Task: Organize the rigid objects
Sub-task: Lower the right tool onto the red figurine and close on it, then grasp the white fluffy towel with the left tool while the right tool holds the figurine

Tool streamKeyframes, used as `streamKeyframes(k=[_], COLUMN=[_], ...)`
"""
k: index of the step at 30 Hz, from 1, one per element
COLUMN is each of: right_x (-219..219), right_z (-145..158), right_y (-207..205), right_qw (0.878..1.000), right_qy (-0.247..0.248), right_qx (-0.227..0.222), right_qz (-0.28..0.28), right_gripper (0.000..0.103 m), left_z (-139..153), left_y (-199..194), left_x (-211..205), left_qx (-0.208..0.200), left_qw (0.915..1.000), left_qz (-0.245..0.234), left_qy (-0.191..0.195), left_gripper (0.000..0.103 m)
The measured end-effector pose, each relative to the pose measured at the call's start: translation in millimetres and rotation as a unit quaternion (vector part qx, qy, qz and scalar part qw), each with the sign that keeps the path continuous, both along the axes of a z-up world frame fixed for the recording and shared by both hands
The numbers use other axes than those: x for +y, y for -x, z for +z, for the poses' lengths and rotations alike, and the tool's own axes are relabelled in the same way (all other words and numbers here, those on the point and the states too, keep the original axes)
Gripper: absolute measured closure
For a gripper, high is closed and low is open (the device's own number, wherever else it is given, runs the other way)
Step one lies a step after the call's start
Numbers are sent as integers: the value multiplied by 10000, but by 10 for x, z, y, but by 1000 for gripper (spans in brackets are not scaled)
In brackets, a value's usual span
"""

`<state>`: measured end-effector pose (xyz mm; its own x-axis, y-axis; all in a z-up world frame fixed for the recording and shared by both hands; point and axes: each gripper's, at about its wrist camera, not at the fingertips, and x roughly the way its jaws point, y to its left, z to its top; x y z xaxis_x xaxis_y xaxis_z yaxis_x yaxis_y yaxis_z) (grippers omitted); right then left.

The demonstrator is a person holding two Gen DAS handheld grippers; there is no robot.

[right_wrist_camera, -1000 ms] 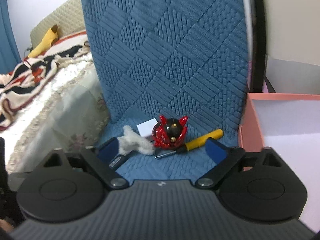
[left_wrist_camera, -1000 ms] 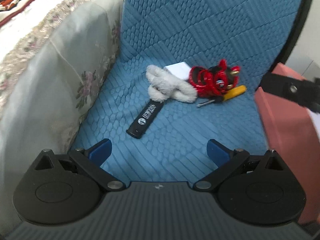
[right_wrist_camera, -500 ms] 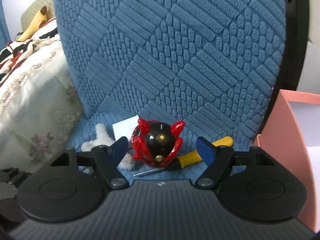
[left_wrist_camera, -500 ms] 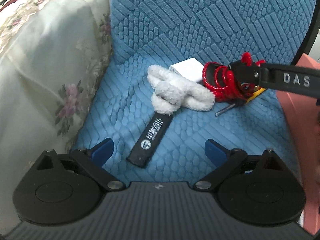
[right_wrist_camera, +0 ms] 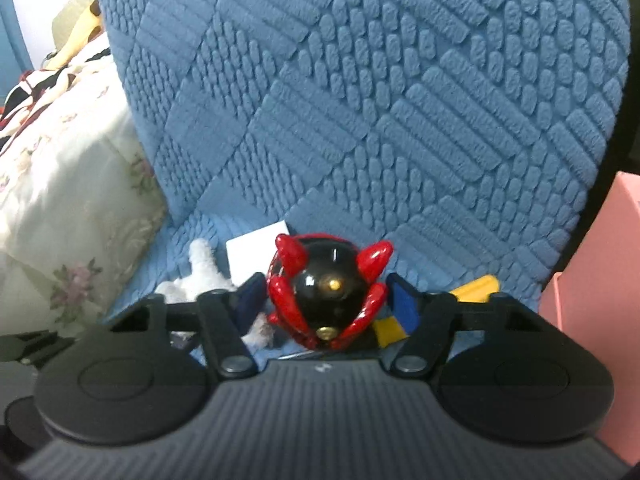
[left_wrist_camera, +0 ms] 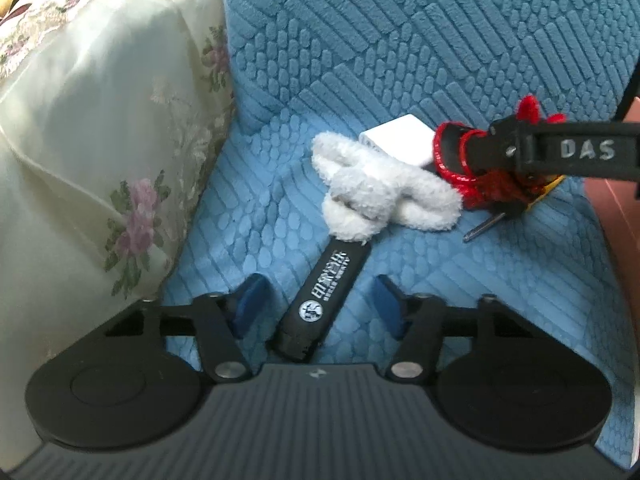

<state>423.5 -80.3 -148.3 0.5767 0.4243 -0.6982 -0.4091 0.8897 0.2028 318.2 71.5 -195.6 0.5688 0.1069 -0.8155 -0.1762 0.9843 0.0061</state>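
On a blue quilted chair seat [left_wrist_camera: 260, 184] lie a black bar with white lettering [left_wrist_camera: 320, 300], a white fluffy band [left_wrist_camera: 380, 196], a white flat block [left_wrist_camera: 400, 140], a red-and-black round toy [right_wrist_camera: 328, 292] and a yellow-handled screwdriver [right_wrist_camera: 476, 286]. My left gripper [left_wrist_camera: 320, 308] is open, its blue fingers either side of the black bar's near end. My right gripper [right_wrist_camera: 328, 300] is open, its fingers close on both sides of the red-and-black toy [left_wrist_camera: 452, 160]; it also shows in the left wrist view [left_wrist_camera: 560, 152].
A pink box [right_wrist_camera: 592, 300] stands to the right of the chair. A bed with a floral cream cover [left_wrist_camera: 100, 140] lies close on the left. The chair's blue backrest [right_wrist_camera: 360, 100] rises right behind the objects.
Both grippers moved forward and down. The left now straddles the black bar; the right now straddles the red-and-black toy, and its fingers have narrowed.
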Motion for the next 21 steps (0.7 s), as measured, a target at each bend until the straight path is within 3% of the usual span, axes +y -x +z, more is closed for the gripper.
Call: streamKeyframes(k=[3,10,12,21], right_x=[59,32,-12,-168], right_z=[27,152,185,322], right_y=[40,177,205,544], right_qw=[9999,9991,9989,9974], right_qy=[85,339,351,498], right_qx=[-55,-267,-316,-520], right_qz=[65,14,-38,-41], right_gripper=[40,40,40,40], left_z=[35,129,186,324], left_y=[30,123,167,399], left_x=[3,-41,-24,37], left_qx=[-35,-133,-185,-300], left_qw=[10000,9999,9996,9911], left_qz=[50,5,60,95], left_qy=[18,103,203,1291], left_gripper=[62,75,94,97])
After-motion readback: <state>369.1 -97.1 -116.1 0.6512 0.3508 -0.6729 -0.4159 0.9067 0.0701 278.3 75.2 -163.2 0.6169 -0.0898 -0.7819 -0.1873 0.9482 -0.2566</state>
